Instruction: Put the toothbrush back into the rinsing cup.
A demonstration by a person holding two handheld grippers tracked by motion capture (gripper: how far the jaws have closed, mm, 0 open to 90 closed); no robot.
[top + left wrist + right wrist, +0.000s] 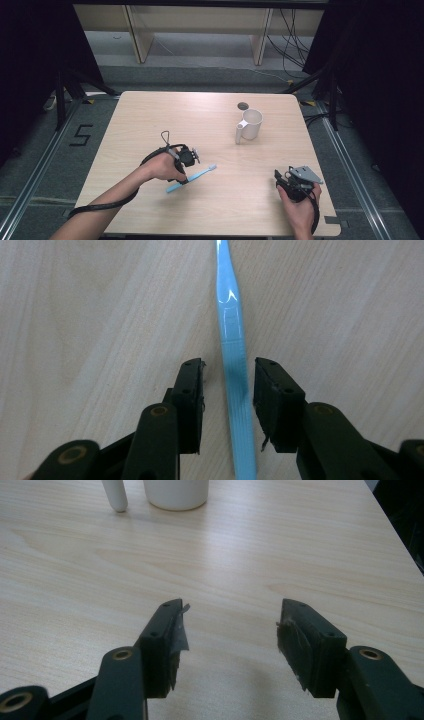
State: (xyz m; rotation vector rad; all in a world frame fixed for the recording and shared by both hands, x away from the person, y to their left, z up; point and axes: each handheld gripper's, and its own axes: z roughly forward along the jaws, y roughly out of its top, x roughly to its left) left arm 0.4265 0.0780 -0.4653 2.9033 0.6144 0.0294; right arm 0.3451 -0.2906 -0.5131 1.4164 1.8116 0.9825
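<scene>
A light blue toothbrush [199, 174] lies flat on the wooden table [150, 115], its head pointing toward the right. My left gripper [184, 178] is lowered over the handle end. In the left gripper view the toothbrush [235, 365] handle runs between the two jaws of this gripper [228, 372], which is open, with a thin gap on each side. My right gripper [283, 174] rests near the table's front right corner. It is open [230, 615] with bare wood between its jaws.
A white mug [251, 123] with a thick handle stands upright at the back right of the table, also ahead in the right gripper view [175, 492]. A small round hole [243, 106] sits in the tabletop just behind it. Dark floor surrounds the table.
</scene>
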